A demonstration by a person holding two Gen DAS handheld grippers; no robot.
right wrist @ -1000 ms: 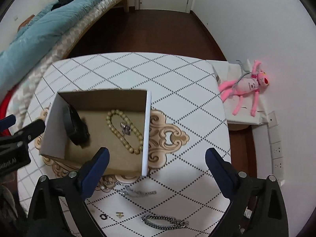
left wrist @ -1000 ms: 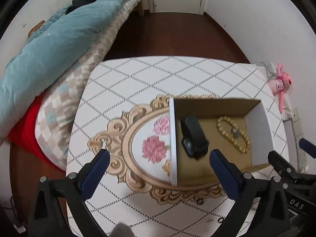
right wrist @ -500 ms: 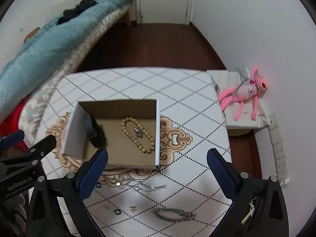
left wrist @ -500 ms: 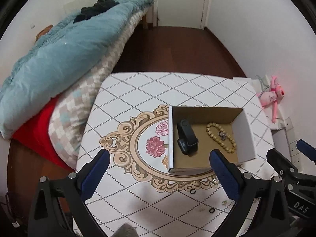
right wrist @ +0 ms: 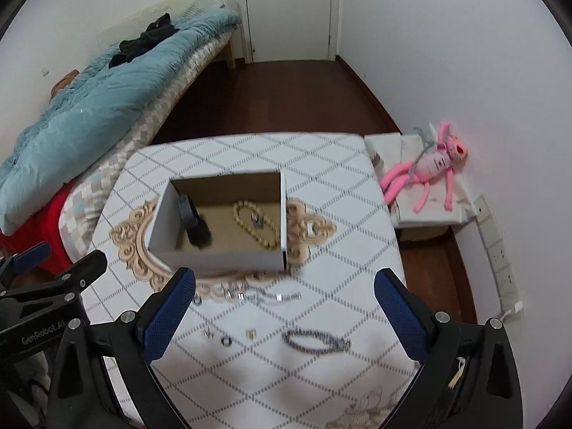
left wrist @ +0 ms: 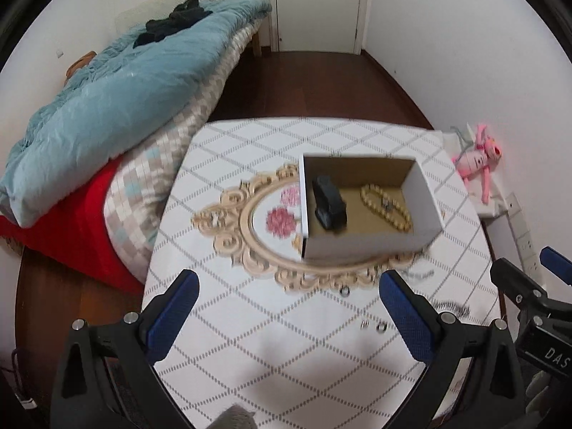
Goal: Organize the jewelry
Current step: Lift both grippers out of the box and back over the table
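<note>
Sorting status: jewelry partly boxed, rest loose on my table [right wrist: 321,164], my guess is roughly a third done.
Table: white diamond-pattern top with an ornate gold oval print, holds everything.
Box: open cardboard box [right wrist: 221,261] sits mid-table over the oval print, upright, no lid seen.
My left gripper [left wrist: 286,318]: jaws spread wide, nothing between them, hovering above the near table edge, well short of the box.
My right gripper [right wrist: 284,318]: also spread wide and empty, hanging over the loose pieces.
Done, in box: black watch-like band [right wrist: 193,221] on the left side; beaded bracelet [right wrist: 255,223] on the right side, with a small silver piece [right wrist: 257,221] lying on or inside its loop, can't tell which.
Left, chain bracelet: dark silver chain bracelet [right wrist: 316,341] near the front edge, apart from the box.
Left, thin chain: fine silver chain [right wrist: 266,296] just in front of the box, blurred.
Left, small bits: ring [right wrist: 226,340], stud-like piece [right wrist: 208,334], small gold piece [right wrist: 251,332], too tiny to name surely.
Next, my judgement: chain bracelet sits closest under my right gripper, likely easiest pick; the tiny ones will need a careful pinch.
</note>
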